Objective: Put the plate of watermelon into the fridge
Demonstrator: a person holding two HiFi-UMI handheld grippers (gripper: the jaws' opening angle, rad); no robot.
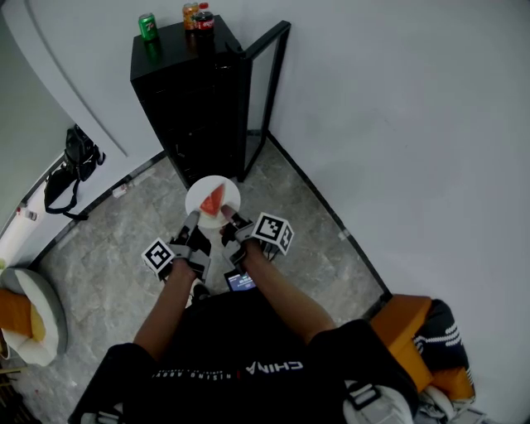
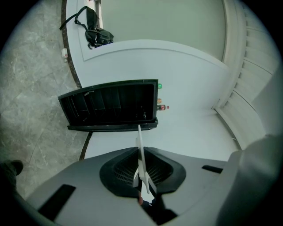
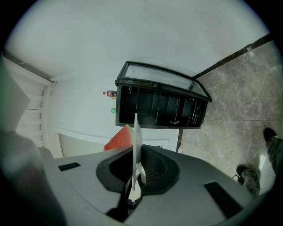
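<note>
Grey veined stone floor [image 1: 116, 240] lies open between the person and the black fridge [image 1: 195, 99] in the head view. The fridge stands against the white wall, and its glass door [image 1: 267, 83] is wide open on the right. A round white plate [image 1: 199, 189] carrying a red wedge of watermelon [image 1: 213, 199] is held in the air just short of the fridge. The left claw [image 1: 192, 220] is clenched on its near-left rim and the right claw [image 1: 228, 218] on its near-right rim. A green can [image 1: 147, 26], an orange can [image 1: 190, 14] and a dark bottle with a red label [image 1: 204, 22] stand on the fridge top, their print too small to read. "CHINA" shows on the person's black shirt [image 1: 273, 365]. In the left gripper view the jaws pinch the plate, seen edge-on, with the fridge's dark shelves ahead. In the right gripper view the jaws grip the rim likewise. The watermelon sits left of the plate's edge, with the open fridge beyond.
</note>
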